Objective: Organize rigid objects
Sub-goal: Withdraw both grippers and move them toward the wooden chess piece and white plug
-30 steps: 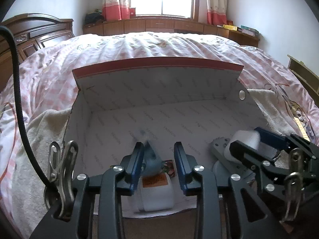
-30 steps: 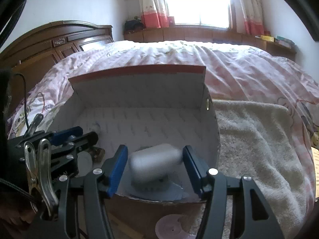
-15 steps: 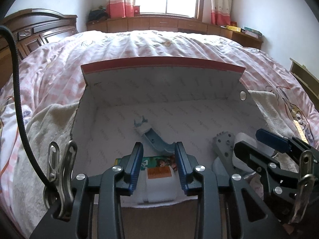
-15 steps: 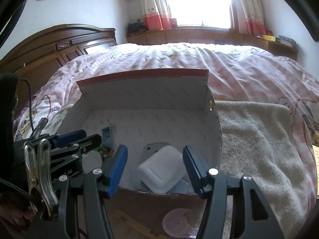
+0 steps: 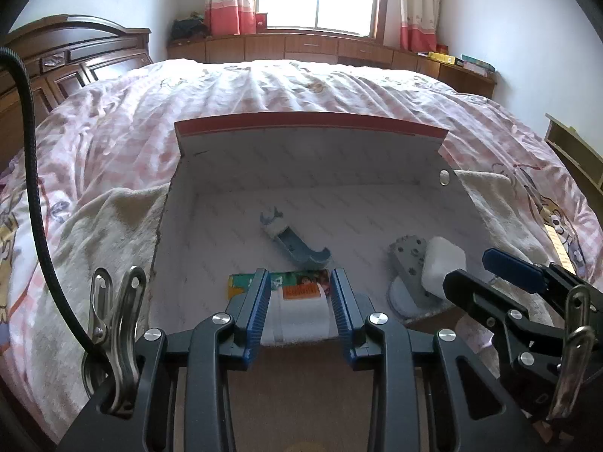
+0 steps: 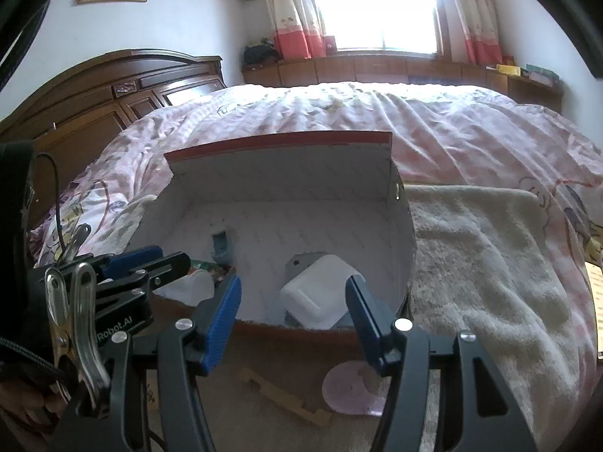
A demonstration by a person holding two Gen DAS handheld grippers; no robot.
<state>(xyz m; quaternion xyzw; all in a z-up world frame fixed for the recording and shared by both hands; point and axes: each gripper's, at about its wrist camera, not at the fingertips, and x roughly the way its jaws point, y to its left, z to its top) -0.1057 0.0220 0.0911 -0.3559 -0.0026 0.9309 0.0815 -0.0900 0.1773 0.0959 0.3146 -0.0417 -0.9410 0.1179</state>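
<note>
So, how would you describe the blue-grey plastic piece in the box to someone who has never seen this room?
On the pink bed stands an open white cardboard box with a red rim. Near the middle of its floor lies the blue-grey plastic piece, long and trough-shaped, with a forked end towards the back wall. Its neighbours are different: a white rounded block and a white packet with a colourful label.

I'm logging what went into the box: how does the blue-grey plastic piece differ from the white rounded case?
The blue-grey plastic piece is long, narrow and trough-shaped; the white rounded case is squat and smooth. The piece lies flat mid-floor; the case leans tilted on a grey perforated block near the right wall. Both sit loose inside the box.
</note>
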